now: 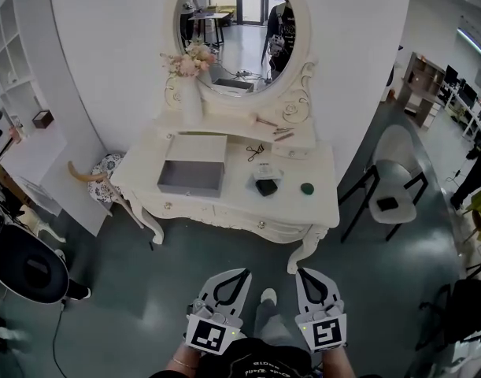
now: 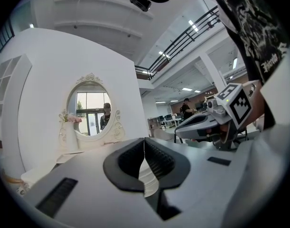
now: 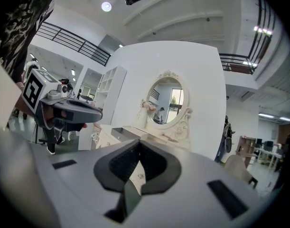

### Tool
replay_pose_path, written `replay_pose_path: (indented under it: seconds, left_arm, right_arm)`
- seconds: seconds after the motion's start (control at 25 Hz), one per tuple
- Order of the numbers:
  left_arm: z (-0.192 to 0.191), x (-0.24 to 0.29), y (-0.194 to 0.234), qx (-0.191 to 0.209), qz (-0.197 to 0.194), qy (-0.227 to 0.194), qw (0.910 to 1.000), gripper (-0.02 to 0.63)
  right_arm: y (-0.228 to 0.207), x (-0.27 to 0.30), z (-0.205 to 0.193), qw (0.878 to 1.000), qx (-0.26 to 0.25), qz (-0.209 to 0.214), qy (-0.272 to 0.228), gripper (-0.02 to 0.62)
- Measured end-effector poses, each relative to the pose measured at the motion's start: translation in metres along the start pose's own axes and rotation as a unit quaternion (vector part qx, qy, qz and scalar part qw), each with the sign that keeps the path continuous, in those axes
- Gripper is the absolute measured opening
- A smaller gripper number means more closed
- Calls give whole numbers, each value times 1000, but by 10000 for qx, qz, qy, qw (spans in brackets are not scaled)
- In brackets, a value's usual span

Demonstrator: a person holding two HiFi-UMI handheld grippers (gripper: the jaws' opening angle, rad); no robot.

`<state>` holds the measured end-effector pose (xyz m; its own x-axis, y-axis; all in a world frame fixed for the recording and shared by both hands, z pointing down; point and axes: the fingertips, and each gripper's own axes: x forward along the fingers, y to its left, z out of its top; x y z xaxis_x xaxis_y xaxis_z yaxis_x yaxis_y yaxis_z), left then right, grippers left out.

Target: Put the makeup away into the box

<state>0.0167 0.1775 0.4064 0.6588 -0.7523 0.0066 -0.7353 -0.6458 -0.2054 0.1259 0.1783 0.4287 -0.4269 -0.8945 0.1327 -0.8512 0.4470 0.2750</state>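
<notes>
A grey open box (image 1: pixel 191 166) lies on the left half of the white dressing table (image 1: pixel 327 211). To its right lie a black compact (image 1: pixel 265 186), a round green item (image 1: pixel 307 187), a small white item (image 1: pixel 264 170) and a thin black tool (image 1: pixel 255 151). Brushes (image 1: pixel 283 135) rest on the raised shelf under the oval mirror (image 1: pixel 238 30). My left gripper (image 1: pixel 245 272) (image 2: pixel 144 142) and right gripper (image 1: pixel 301 272) (image 3: pixel 139 144) are side by side, well short of the table over the floor. Both are shut and hold nothing.
A white vase of flowers (image 1: pixel 190 93) stands left of the mirror. A white chair (image 1: pixel 394 181) is right of the table, a patterned stool (image 1: pixel 106 176) left of it. A black round seat (image 1: pixel 24 263) and white shelves (image 1: pixel 12 69) are at far left.
</notes>
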Motion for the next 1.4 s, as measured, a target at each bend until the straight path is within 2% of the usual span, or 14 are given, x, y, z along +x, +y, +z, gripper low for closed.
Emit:
replay_pose_path:
  seconds: [0.16,0.32,0.48,0.68,1.0,1.2,1.4]
  left_arm:
    - [0,18,14,88,202,-5,9998,17]
    - [0,42,29,116,315,52,9994,15]
    - [2,73,41,194,394,29,9990,17]
    - [-3,112,56,25,549,122,9984,15]
    - [-10,173,66,-135,701,218,9972,15]
    - [-17,206,66,-118,716,342,9968,15]
    - [-16,227,70,-113,815,315,9961,15]
  right_arm:
    - [-19,19,5,9998,-66,-9,-185,9]
    - [-37,43,6,9993,78,84,-344,9]
    - [-55,71,3,9991,-59,300,-297,9]
    - [-78,101,-11,9984,-143,546,-63,9]
    - [-132,137,-16,9964,270,768,-232,9]
    - [-152,157,-29,9959,100,900,-52,9]
    - [-172,169,-39,9955,220,926,-14,9]
